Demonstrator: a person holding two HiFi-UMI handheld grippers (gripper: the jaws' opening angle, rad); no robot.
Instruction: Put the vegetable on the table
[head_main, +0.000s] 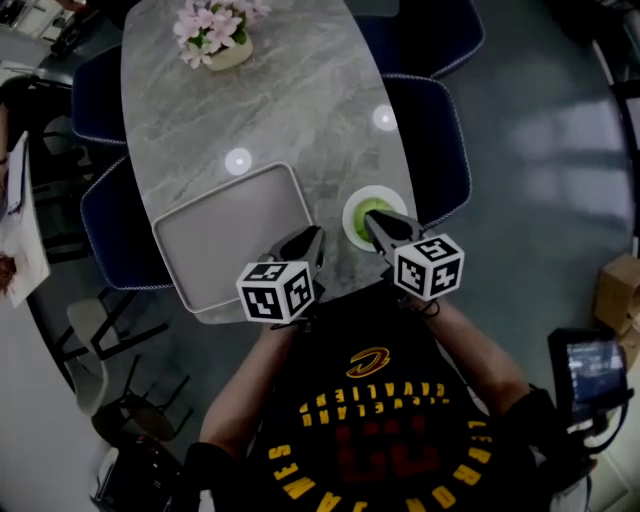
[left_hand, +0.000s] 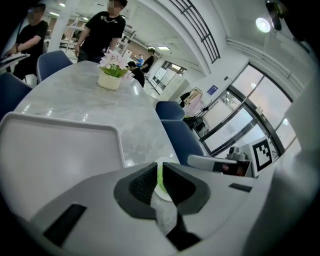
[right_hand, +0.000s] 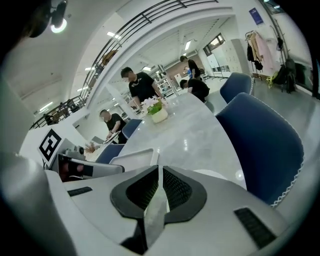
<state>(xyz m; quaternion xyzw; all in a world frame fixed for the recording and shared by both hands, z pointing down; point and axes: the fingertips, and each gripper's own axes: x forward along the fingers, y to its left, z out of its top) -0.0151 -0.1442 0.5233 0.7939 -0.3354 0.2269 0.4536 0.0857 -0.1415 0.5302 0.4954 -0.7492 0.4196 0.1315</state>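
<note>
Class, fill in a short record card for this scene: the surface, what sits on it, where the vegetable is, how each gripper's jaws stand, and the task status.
Surface: grey marble table, blue chairs around it
On it: empty tray, white plate, flower pot
Vegetable: green, on the plate, right of the tray
Left gripper: jaws almost together, nothing between, by the tray's near right corner
Right gripper: jaws almost together, nothing between, tips over the plate
Task status: vegetable not yet on the table
</note>
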